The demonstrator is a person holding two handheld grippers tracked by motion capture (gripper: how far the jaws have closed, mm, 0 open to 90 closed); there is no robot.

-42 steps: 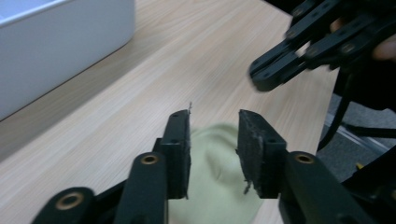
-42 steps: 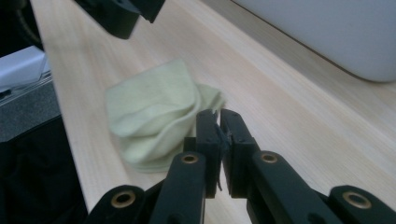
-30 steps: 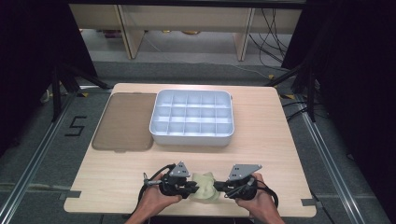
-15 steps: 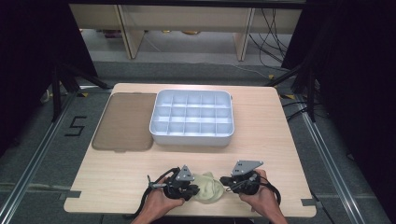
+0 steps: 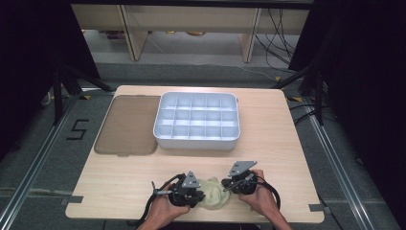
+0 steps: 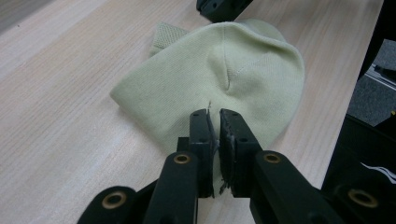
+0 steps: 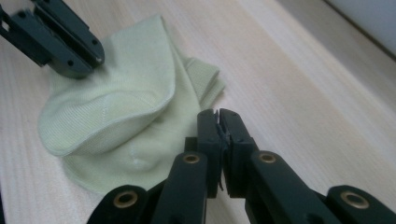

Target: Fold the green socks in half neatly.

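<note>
pale green knit sock [image 5: 210, 192] lies crumpled on the surface [image 5: 287, 158] near its front edge, between the two hands and well short of the tray [image 5: 196, 120]. the left hand-held gripper [image 6: 214, 122] is pinched shut on the sock's near edge. the right hand-held gripper [image 7: 218, 116] is shut on nothing, just beside the sock's other end, its tips on bare wood.

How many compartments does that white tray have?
15, in three rows of five. The white tray sits at the table's middle, beside the brown lid; every compartment looks empty, none seems hidden.
</note>
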